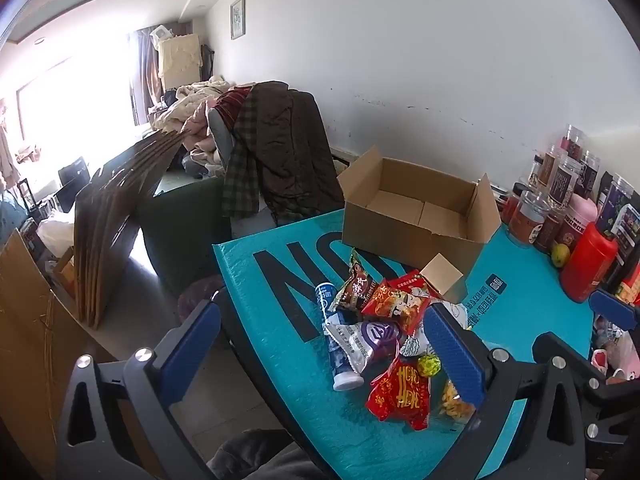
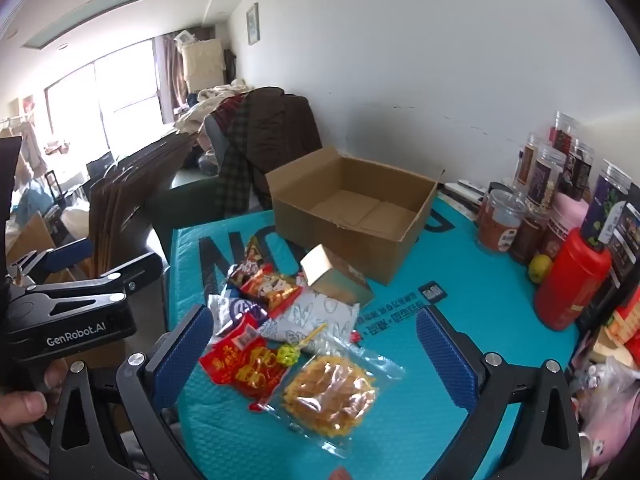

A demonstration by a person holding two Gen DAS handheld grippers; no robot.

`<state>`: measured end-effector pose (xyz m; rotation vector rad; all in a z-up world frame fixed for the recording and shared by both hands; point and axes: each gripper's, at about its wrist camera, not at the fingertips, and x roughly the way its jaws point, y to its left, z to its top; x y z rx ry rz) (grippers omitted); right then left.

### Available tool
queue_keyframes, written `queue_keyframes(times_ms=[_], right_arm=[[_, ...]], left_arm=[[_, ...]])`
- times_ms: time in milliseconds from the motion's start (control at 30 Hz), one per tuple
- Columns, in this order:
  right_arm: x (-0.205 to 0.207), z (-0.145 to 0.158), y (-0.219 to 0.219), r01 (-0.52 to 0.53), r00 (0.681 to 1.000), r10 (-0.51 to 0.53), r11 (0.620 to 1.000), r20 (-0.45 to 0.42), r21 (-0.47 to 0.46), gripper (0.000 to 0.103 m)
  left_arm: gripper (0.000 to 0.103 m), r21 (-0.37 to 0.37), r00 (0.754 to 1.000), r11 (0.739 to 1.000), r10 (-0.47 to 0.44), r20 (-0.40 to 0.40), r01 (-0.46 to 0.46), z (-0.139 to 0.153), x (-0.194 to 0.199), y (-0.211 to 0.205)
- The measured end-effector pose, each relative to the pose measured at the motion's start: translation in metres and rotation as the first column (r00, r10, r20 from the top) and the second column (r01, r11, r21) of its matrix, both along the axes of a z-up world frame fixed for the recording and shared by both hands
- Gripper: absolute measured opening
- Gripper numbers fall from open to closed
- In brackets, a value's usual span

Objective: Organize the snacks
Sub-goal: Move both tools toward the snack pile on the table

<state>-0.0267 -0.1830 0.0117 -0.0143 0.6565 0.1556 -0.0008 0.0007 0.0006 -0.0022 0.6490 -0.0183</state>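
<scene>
Snack packets (image 2: 280, 336) lie before the cardboard box (image 2: 352, 216), jars (image 2: 532, 200) right.

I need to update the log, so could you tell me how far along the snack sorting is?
Done: nothing; the cardboard box is empty. In hand: nothing; the left gripper and right gripper hover open. Left: the whole snack pile on the teal mat.

Snack packets (image 2: 280, 336) heaped on teal mat; cardboard box (image 2: 352, 208) behind, open, empty.
</scene>
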Motion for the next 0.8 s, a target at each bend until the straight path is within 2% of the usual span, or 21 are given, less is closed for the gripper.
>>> queue_keyframes(times_ms=[133, 367, 800], right_arm=[[0.0, 0.0, 0.001, -0.003, 1.0, 0.003, 1.0, 0.0, 0.001, 0.103], [0.003, -0.003, 0.003, -0.004, 1.0, 0.004, 1.0, 0.0, 0.002, 0.103], [0.001, -0.004, 0.006, 0.006, 1.0, -0.006, 1.0, -0.008, -0.001, 0.103]], left_arm=[[0.103, 0.015, 1.0, 1.0, -0.004, 0.001, 0.004, 0.001, 0.004, -0.01], [0.103, -0.026, 1.0, 1.0, 0.001, 0.001, -0.001, 0.006, -0.002, 0.008], [0.103, -0.027, 0.999, 0.999, -0.025, -0.022, 0.024, -0.001, -0.003, 0.007]])
